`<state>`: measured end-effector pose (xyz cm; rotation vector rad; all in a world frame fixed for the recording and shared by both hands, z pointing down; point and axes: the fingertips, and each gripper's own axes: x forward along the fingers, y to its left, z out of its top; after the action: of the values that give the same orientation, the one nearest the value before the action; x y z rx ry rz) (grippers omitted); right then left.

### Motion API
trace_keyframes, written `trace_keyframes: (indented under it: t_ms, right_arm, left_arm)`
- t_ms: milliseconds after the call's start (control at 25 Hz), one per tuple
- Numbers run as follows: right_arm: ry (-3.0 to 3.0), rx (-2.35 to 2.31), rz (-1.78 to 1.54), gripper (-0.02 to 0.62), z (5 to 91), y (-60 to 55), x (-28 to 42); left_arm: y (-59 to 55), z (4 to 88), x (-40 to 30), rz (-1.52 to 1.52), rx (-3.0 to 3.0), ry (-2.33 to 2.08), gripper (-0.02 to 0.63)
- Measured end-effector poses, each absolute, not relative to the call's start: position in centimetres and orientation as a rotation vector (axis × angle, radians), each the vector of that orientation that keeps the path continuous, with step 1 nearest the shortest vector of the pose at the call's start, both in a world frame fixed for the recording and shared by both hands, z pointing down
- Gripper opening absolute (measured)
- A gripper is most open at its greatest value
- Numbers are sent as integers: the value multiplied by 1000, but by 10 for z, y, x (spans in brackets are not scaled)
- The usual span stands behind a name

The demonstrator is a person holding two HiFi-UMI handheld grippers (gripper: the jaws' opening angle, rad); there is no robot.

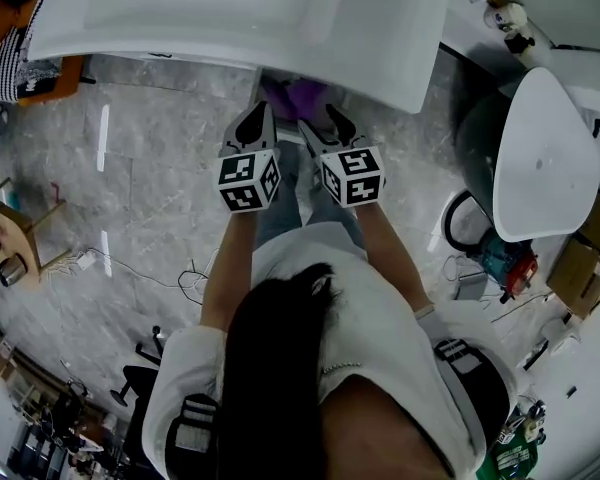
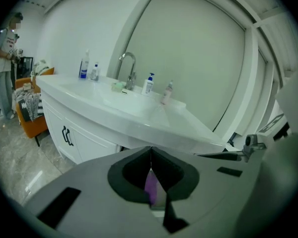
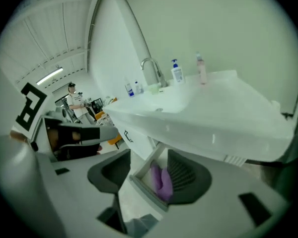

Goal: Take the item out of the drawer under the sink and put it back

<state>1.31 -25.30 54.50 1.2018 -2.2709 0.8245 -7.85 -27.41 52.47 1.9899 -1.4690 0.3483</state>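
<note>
**Q:** Where is the item?

**A:** The purple item lies in the open drawer under the sink, lower centre of frame. It is not yet taken.

**Q:** And the grippers?

**A:** The right gripper has its jaws apart and empty, aimed at the item, apparently to grasp it. The left gripper is closed on nothing and seems to be spare.
</note>
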Motion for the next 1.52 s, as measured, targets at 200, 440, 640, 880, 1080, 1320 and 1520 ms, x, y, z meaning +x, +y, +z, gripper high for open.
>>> trace_keyframes:
  t_ms: [200,440,640,880,1080,1320,1520]
  right_arm:
    - [-2331,1316,739,183,507,-256,21]
    - [-2363,1307,638,82,482,-257,30]
    - [-2386,1358,614,15,463,-254,36]
    - [-2404,1381,575,15,447,-253,40]
    - [-2410,1365,562,15,444,-248,37]
    - [-2420,1315,563,15,447,-242,27]
    - [-2415,1307,558,15,449,-241,25]
  left_arm:
    - [-265,502,-71,310,2032,-1482,5]
    - [-258,475,-55,275,2092,-1493,5]
    - [-248,457,-48,243,2119,-1495,5]
    - [-242,441,-43,172,2108,-1511,5]
    - [-241,435,-41,186,2130,-1522,3]
    - [-238,436,-43,197,2134,-1544,3]
    - [-239,438,-41,204,2140,-1539,3]
